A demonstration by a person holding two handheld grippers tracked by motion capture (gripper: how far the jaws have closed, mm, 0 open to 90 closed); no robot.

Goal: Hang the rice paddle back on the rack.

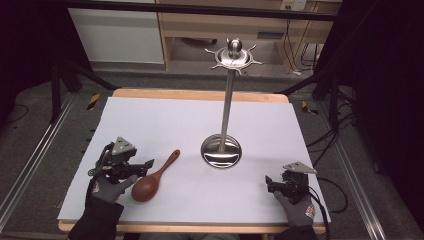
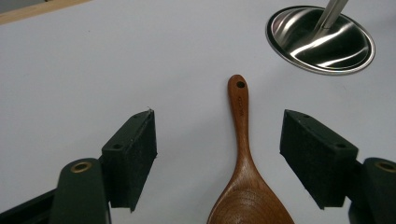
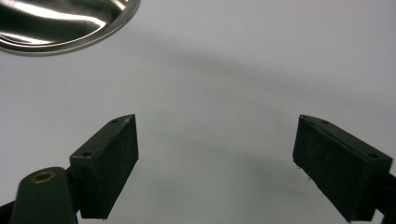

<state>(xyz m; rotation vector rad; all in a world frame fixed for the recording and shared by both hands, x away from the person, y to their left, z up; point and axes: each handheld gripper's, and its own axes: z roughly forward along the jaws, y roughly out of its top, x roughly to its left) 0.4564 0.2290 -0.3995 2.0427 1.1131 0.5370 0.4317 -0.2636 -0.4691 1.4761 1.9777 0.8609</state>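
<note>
Straddling the wooden spoon (image 2: pixel 243 154), left tool (image 2: pixel 218 158) gapes untouching.

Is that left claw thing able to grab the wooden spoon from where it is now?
Probably yes. The left gripper is open, its fingers standing on either side of the wooden spoon, which lies flat on the white table. Nothing sits between them; the metal stand is well off.

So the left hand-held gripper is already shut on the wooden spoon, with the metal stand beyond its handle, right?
Not shut. In the left gripper view the left hand-held gripper is open, its jaws standing apart on either side of the wooden spoon without touching it. The metal stand does sit beyond the handle.
</note>
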